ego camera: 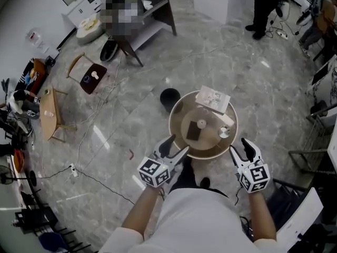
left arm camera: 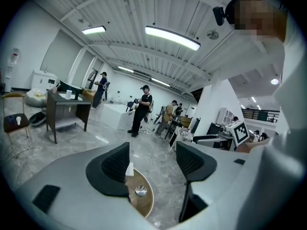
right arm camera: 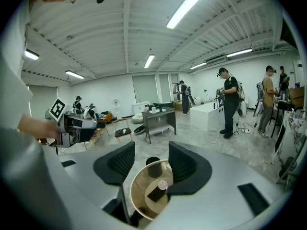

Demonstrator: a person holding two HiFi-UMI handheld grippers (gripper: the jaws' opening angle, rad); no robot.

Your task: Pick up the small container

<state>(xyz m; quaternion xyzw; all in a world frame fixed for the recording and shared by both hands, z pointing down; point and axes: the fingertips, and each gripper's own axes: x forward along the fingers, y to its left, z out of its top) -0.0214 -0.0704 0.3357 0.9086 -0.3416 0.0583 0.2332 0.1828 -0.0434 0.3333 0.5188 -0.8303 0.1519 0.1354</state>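
In the head view we see a round table [ego camera: 208, 144] at the middle of the frame, and the container [ego camera: 201, 124], a small pale cylinder, stands near the table's centre on a dark square pad [ego camera: 192, 132]. Toward the table's right edge lies a small shiny piece [ego camera: 224, 133], possibly a metal cup, though it is too small for us to tell. A printed paper [ego camera: 213, 99] rests at the upper rim, and a black bin [ego camera: 169, 97] stands on the floor just to the table's upper left. The left gripper [ego camera: 178, 145] hangs at the lower left rim and the right gripper [ego camera: 238, 146] at the lower right rim, both clear of the container. In the left gripper view we find the fingers [left arm camera: 116, 163] spread wide with only floor between them (the table edge shows low under the left one). In the right gripper view the fingers [right arm camera: 181, 163] also stand well apart, with nothing gripped and the container below them.
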